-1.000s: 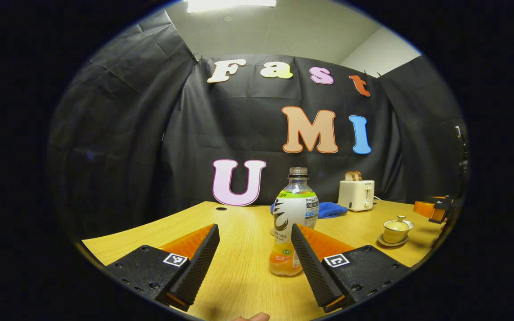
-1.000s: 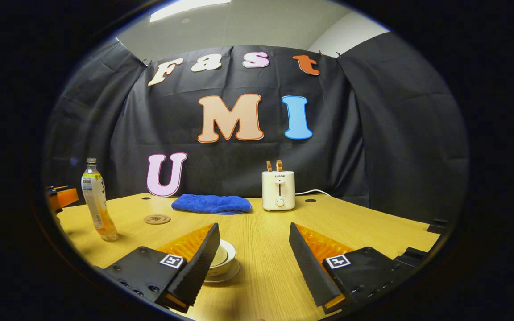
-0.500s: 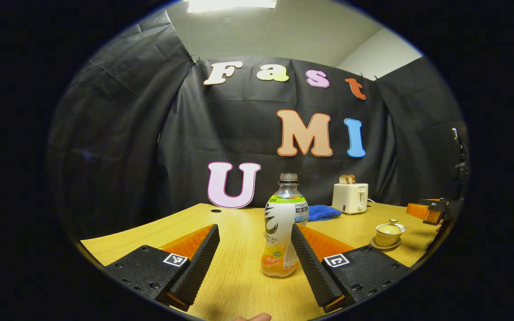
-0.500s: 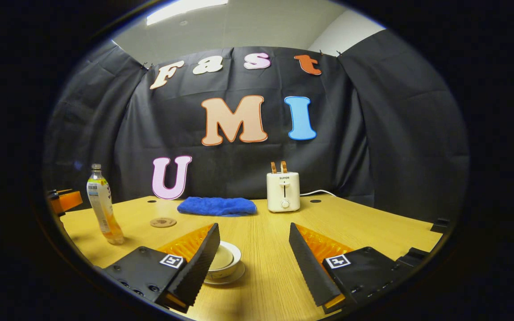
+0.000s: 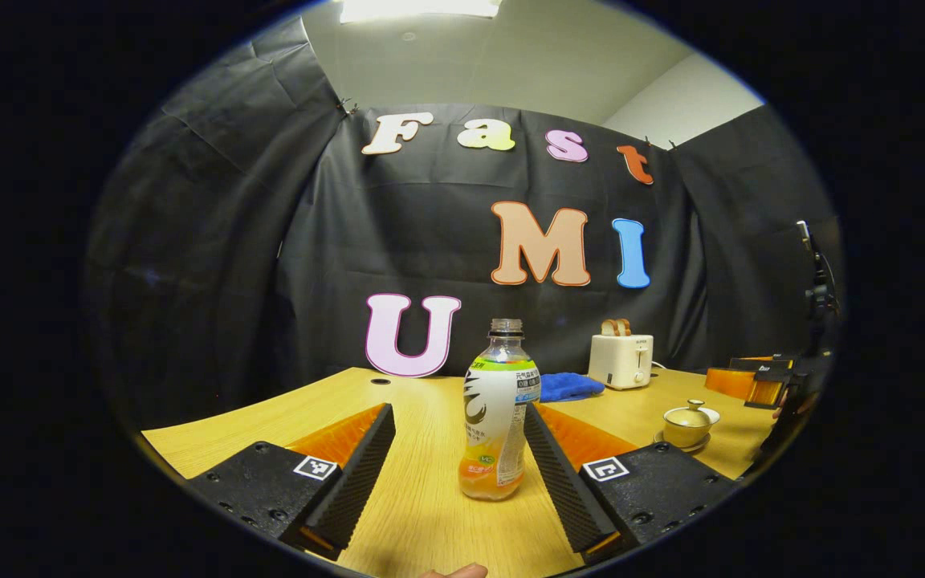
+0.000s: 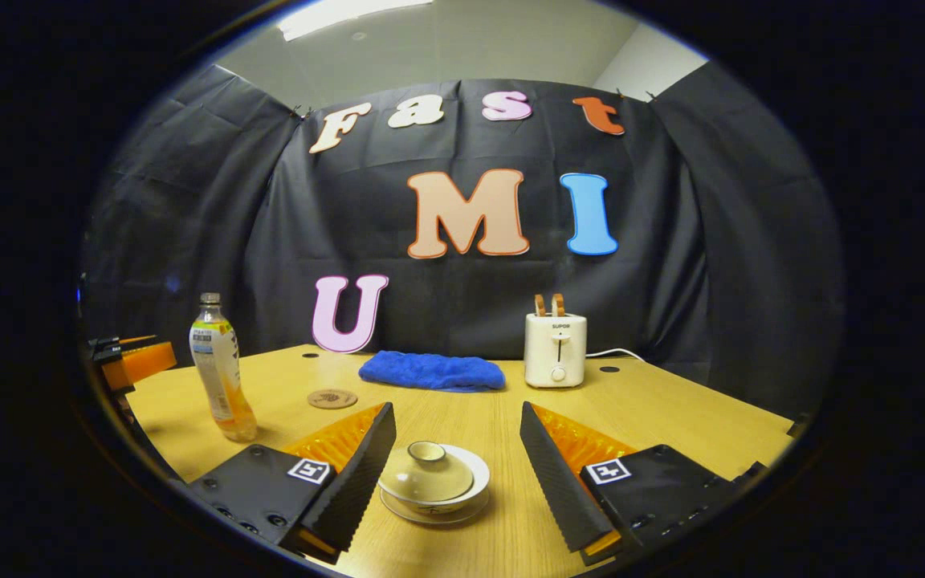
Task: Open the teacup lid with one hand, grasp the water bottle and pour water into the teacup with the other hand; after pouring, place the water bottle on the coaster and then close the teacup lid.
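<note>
A capless plastic water bottle (image 5: 497,417) with a little orange drink at its bottom stands upright on the wooden table. My left gripper (image 5: 460,482) is open, and the bottle stands between its fingers near the right one, touched by neither. In the right gripper view the bottle (image 6: 221,377) stands at the left. The lidded cream teacup (image 6: 429,475) on its saucer sits between the open fingers of my right gripper (image 6: 456,480), untouched. The same teacup (image 5: 687,421) appears at the right in the left gripper view, next to the right gripper (image 5: 759,385). A round brown coaster (image 6: 332,398) lies behind the cup.
At the back of the table (image 6: 671,409) stand a white toaster (image 6: 556,360) with bread in it and a folded blue cloth (image 6: 432,372). In the right gripper view the left gripper (image 6: 129,361) shows at the far left edge.
The left gripper has swung so the bottle sits more centrally between its fingers. The right gripper has shifted left, bringing the teacup from behind its left finger into the gap.
</note>
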